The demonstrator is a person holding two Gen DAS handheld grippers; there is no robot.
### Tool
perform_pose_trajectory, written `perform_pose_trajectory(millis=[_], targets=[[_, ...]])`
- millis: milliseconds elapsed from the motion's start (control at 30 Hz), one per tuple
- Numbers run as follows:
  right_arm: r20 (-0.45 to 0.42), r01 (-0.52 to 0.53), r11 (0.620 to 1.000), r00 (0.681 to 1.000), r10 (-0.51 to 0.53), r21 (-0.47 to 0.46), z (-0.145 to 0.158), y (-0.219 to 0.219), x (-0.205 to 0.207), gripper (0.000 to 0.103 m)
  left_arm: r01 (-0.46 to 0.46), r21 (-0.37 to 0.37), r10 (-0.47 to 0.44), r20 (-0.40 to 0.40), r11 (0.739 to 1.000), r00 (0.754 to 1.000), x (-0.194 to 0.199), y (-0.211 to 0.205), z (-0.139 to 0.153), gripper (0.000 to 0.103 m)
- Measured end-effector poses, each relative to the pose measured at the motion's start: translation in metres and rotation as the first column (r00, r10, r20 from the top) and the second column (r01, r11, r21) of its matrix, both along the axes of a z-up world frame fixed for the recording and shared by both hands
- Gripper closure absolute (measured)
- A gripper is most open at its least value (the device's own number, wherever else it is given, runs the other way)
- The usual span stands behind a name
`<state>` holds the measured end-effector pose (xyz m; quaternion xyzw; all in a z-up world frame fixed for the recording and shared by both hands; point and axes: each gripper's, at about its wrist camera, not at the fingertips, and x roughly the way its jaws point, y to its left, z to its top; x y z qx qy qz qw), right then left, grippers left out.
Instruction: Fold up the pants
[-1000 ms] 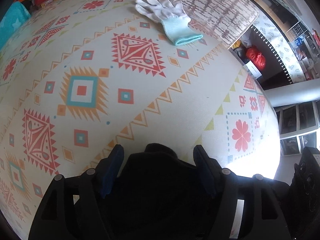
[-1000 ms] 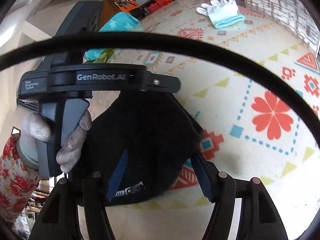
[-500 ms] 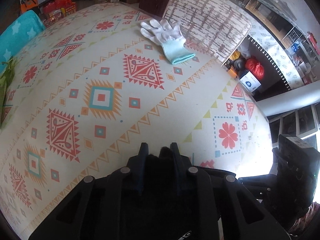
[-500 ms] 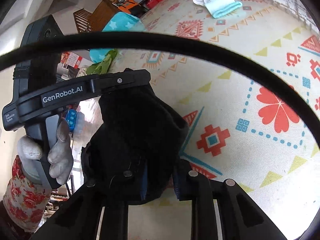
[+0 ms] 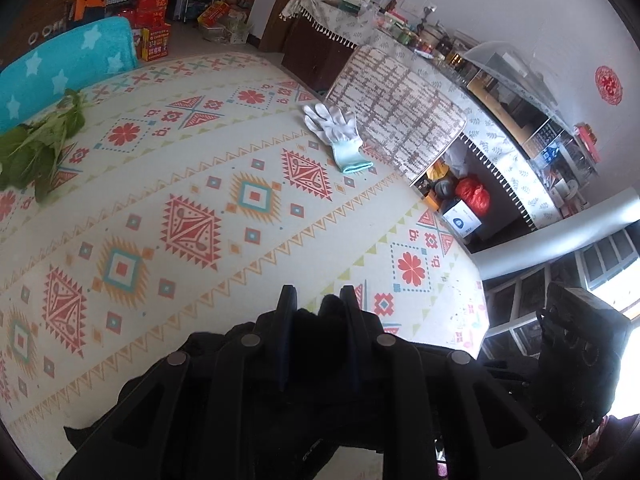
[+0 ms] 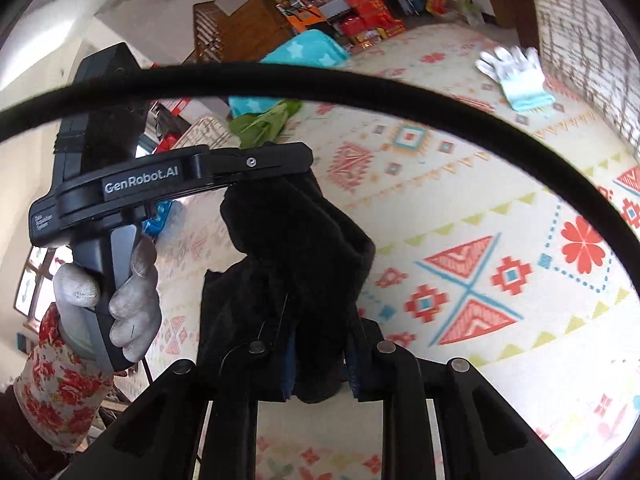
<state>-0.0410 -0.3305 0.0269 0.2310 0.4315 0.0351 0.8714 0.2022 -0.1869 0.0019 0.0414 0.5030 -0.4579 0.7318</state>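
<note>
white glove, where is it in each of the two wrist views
Left wrist: the white glove lies flat on the patterned mat, upper middle, just left of the grey woven chair back.
Right wrist: the white glove is at the upper right, blurred, on the same mat.
Shared landmark: the green leaves beside the teal star cloth.

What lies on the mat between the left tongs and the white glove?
In the left wrist view, only bare patterned mat lies between the left tongs, shut on black pants, and the white glove.

Bright daylight, blown out at the window (image 5: 624, 300) lower right; heavy fisheye bending at edges; motion blur on the white glove (image 6: 516, 76).
</note>
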Motion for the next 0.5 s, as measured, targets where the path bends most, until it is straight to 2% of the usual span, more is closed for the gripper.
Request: perform_pose_trajectory(millis=[133, 300, 500], targets=[[-0.008, -0.043, 0.997, 0.999, 0.043, -0.062, 0.005, 0.055, 0.006, 0.082, -0.048, -0.054, 0.047, -0.028, 0.997, 0.999, 0.001, 0.062, 0.0, 0.082], [-0.05, -0.1, 0.988, 0.994, 0.095, -0.119, -0.006, 0.117, 0.025, 0.082, -0.132, -0.079, 0.125, -0.089, 0.988, 0.988, 0.009, 0.133, -0.022, 0.082], [-0.132, -0.146, 0.975, 0.983, 0.125, -0.167, -0.039, 0.175, 0.045, 0.081, -0.203, -0.08, 0.189, -0.156, 0.976, 0.97, 0.021, 0.18, -0.054, 0.08]])
